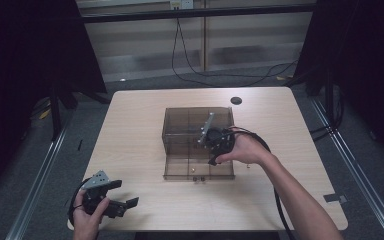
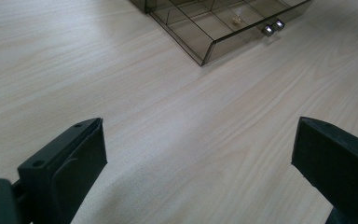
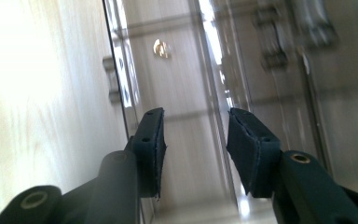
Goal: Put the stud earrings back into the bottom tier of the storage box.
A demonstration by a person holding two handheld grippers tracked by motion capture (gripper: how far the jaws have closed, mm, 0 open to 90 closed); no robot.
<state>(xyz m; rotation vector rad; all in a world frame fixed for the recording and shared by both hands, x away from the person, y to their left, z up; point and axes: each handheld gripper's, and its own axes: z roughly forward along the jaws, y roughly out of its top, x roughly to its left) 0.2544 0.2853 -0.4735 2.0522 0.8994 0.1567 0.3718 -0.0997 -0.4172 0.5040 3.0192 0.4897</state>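
1. My right gripper (image 3: 195,140): jaws apart, nothing between, over the drawer (image 1: 198,167) compartments.
2. Small gold part (image 3: 160,48) lies in the pulled-out drawer.
3. My left gripper (image 2: 198,163): jaws spread wide, empty, above the table (image 1: 135,150).

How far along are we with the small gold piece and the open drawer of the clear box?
Looks done: the smoky clear plastic drawer is pulled out, and a small gold piece lies in one compartment. In hand: the right gripper is over the drawer, jaws apart, nothing between them. The left gripper rests open at the wooden table's near corner. Probably left: pushing the drawer shut.
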